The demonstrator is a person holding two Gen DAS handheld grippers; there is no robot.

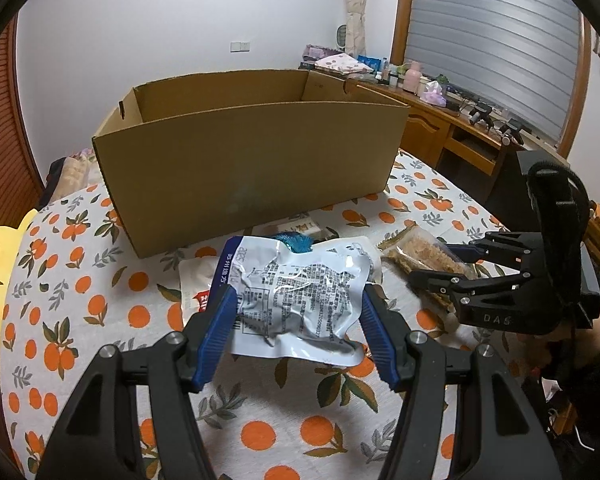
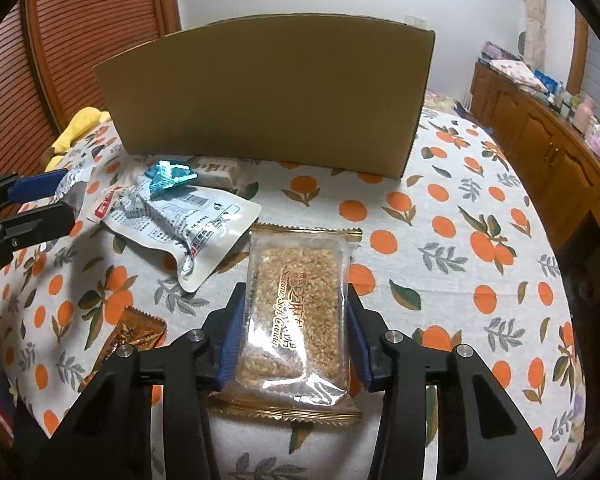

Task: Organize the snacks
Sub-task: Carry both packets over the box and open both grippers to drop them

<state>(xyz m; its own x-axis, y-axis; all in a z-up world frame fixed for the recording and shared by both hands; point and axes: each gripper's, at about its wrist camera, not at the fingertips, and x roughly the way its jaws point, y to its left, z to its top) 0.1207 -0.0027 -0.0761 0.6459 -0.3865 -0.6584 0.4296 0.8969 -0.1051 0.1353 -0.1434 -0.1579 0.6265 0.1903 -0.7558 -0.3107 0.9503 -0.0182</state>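
My left gripper (image 1: pixel 298 312) is shut on a crumpled white snack pouch (image 1: pixel 300 292) with printed text, held just above the table. My right gripper (image 2: pixel 296 320) is shut on a clear sesame candy bar packet (image 2: pixel 296 300) with gold edges. The right gripper also shows in the left wrist view (image 1: pixel 428 268), to the right of the pouch. An open cardboard box (image 1: pixel 252 152) stands behind the snacks; it also shows in the right wrist view (image 2: pixel 268 96). A small blue foil candy (image 2: pixel 168 176) lies on another white pouch (image 2: pixel 188 224).
The table has an orange-print cloth (image 2: pixel 460 240). A brown-gold wrapped snack (image 2: pixel 136 336) lies at the left near my right gripper. A small beige packet (image 2: pixel 216 172) lies by the box. A yellow cloth (image 2: pixel 78 128) is at the far left. A wooden desk (image 1: pixel 452 128) stands beyond.
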